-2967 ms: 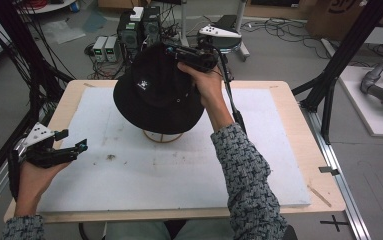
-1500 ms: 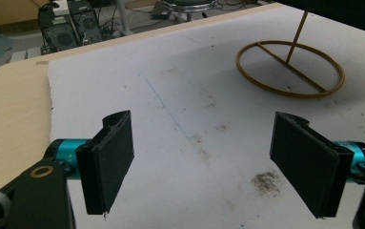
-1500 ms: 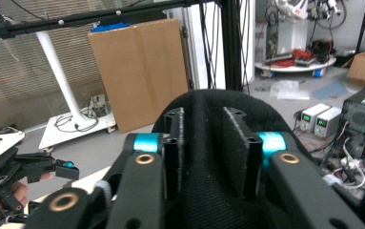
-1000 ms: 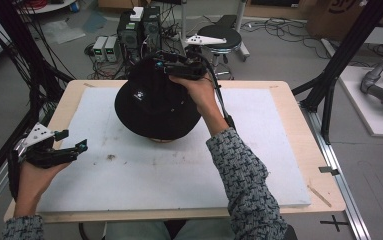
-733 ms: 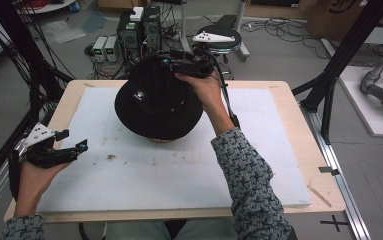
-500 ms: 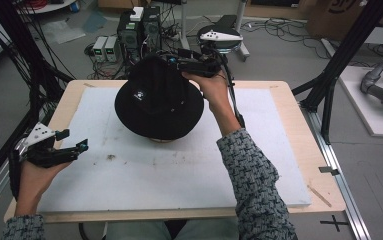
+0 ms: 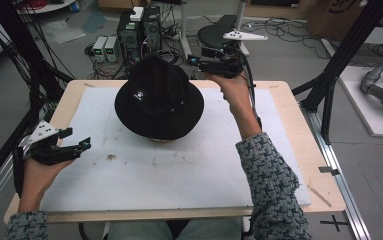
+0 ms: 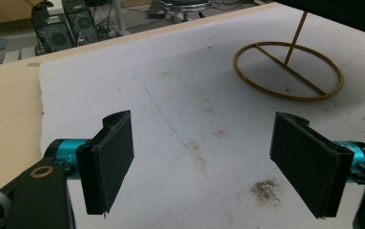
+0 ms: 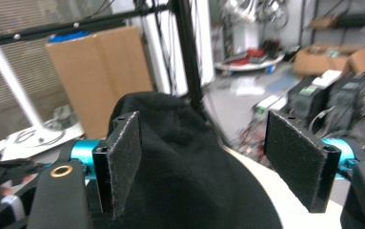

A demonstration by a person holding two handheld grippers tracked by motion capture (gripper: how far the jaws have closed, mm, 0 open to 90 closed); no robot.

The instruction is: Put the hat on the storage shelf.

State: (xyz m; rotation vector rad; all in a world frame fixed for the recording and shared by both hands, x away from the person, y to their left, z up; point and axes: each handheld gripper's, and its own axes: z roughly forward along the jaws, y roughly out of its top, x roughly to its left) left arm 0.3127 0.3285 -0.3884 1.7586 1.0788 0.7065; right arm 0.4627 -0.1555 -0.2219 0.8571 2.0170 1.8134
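A black brimmed hat with a small white badge sits on a gold wire stand, whose ring base rests on the white mat. My right gripper hovers level just right of the crown, pointing at it. Its jaws have just been opening and stand open, nothing pressed between them. In the right gripper view the hat lies just beyond the pads. My left gripper rests open over the mat's left edge, empty, pointing toward the stand.
The white mat covers a wooden table. A black frame post rises at the right. Computer boxes, cables and a stool sit on the floor behind the far edge.
The right gripper let go of the hat's crown, opened and drew back to the right. The hat stays on its stand. The left gripper kept still.
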